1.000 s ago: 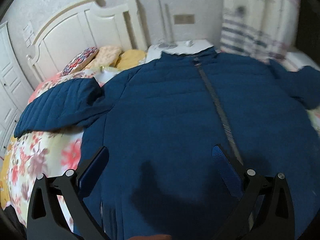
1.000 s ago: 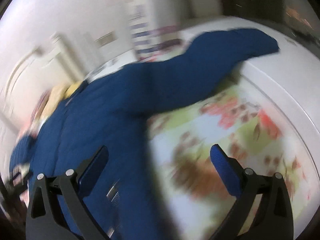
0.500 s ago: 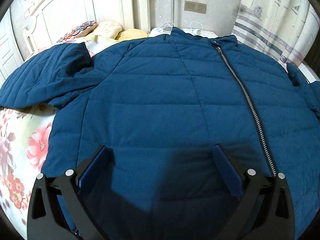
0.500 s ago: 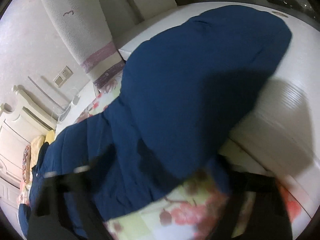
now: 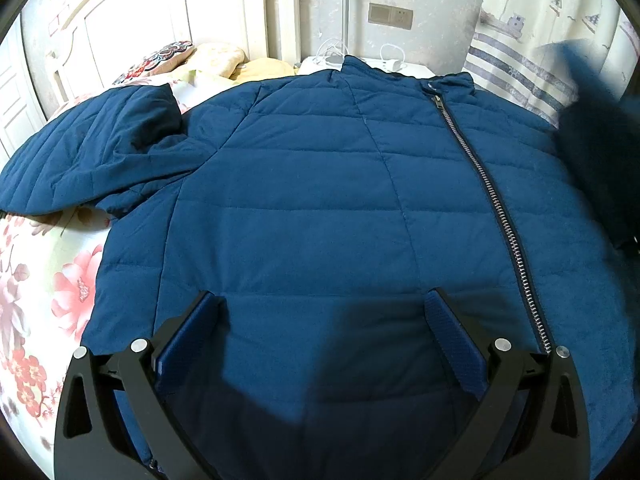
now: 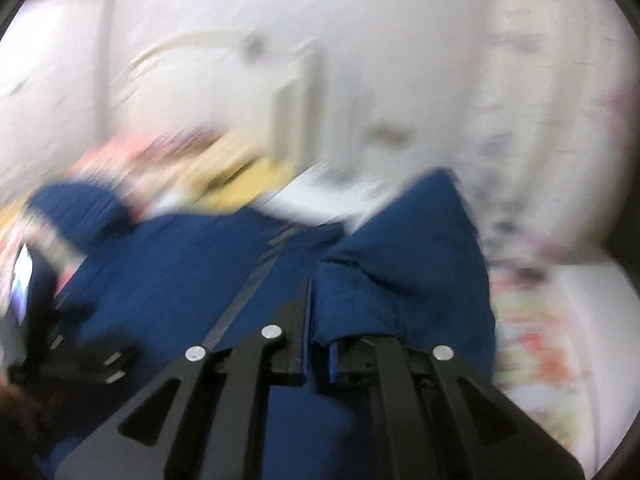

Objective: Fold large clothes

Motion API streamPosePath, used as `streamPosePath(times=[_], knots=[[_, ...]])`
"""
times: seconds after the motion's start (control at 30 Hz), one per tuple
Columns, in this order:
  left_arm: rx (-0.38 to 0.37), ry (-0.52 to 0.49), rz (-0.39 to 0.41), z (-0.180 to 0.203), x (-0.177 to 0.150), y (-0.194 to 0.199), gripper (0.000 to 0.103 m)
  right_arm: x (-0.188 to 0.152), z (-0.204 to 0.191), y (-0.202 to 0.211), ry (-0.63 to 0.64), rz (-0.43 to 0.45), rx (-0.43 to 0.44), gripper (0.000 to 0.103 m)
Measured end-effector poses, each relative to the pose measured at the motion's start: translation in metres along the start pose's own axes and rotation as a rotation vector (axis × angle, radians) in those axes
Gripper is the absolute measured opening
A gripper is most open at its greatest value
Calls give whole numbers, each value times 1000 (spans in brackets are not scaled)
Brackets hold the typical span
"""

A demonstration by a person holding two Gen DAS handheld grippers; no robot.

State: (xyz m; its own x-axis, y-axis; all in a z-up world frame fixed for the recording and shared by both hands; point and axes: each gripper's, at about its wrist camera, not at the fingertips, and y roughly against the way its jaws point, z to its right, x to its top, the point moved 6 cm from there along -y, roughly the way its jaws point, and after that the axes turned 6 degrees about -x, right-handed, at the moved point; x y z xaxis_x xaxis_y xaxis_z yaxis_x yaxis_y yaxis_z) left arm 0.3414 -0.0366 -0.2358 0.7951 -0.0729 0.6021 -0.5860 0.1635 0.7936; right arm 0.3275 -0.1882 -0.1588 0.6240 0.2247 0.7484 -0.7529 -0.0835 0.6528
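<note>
Left wrist view: we see the blue quilted jacket (image 5: 320,200) lying flat and front-up on the bed (image 5: 44,280), its collar toward the headboard (image 5: 160,12) and its zipper (image 5: 492,192) closed, slanting down the right of the picture. One sleeve (image 5: 88,148) lies bent back beside the pillows (image 5: 192,60). At the right edge a blurred dark blue mass of fabric rises above the jacket body. Our left gripper (image 5: 326,312) hangs over the lower front panel with its jaws spread wide and nothing between them; whether the tips touch the cloth we cannot tell.

In the right wrist view, heavily blurred, our right gripper (image 6: 314,308) has its jaws nearly together, clamped on a fold of the jacket's other sleeve (image 6: 408,256), which bunches up above the fingers. Beyond lie the floral bedspread (image 6: 532,340), a striped curtain (image 5: 532,40) and a wall socket (image 5: 390,16).
</note>
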Motion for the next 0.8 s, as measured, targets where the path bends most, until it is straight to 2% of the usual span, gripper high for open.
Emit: streamPosePath(times=[0.03, 0.07, 0.1, 0.13, 0.2, 0.27, 0.33, 0.37, 0.43, 0.5, 0.57, 0.67, 0.7, 0.73, 0.77, 0.8], knots=[[-3, 2, 1, 0, 0, 0, 99, -9, -13, -14, 14, -66, 49, 59], [-6, 4, 2, 0, 0, 0, 99, -26, -27, -33, 28, -167, 98, 68], [-7, 5, 2, -1, 0, 0, 99, -42, -35, -42, 40, -232, 99, 70], [-8, 5, 2, -1, 0, 1, 99, -48, -39, -44, 53, -244, 78, 72], [-10, 6, 4, -1, 0, 1, 99, -52, -38, -28, 36, -234, 94, 75], [-9, 6, 3, -1, 0, 1, 99, -55, -23, 3, -66, -218, 165, 75], [-10, 7, 5, -1, 0, 1, 99, -53, -1, 38, -179, -140, 232, 75], [-11, 7, 5, -1, 0, 1, 99, -56, 16, 53, -247, -99, 239, 75], [-8, 5, 4, -1, 0, 0, 99, -61, 57, 63, -417, -54, 206, 75], [-3, 1, 2, -1, 0, 0, 99, -79, 103, 61, -590, -59, 151, 75], [-3, 1, 3, -1, 0, 0, 99, -91, 133, 48, -704, -74, 120, 75], [-9, 5, 5, -1, 0, 1, 99, -93, 155, 20, -767, -80, 55, 75], [-12, 7, 7, -1, 0, 1, 99, -92, 159, 10, -778, -88, 55, 74], [-18, 10, 9, -2, 0, 1, 99, -91, 159, 4, -770, -88, 33, 59], [-23, 14, 12, -2, 0, 2, 99, -92, 158, 4, -748, -89, -10, 41], [-33, 22, 18, -3, 0, 3, 99, -86, 155, 8, -735, -69, -12, 15]])
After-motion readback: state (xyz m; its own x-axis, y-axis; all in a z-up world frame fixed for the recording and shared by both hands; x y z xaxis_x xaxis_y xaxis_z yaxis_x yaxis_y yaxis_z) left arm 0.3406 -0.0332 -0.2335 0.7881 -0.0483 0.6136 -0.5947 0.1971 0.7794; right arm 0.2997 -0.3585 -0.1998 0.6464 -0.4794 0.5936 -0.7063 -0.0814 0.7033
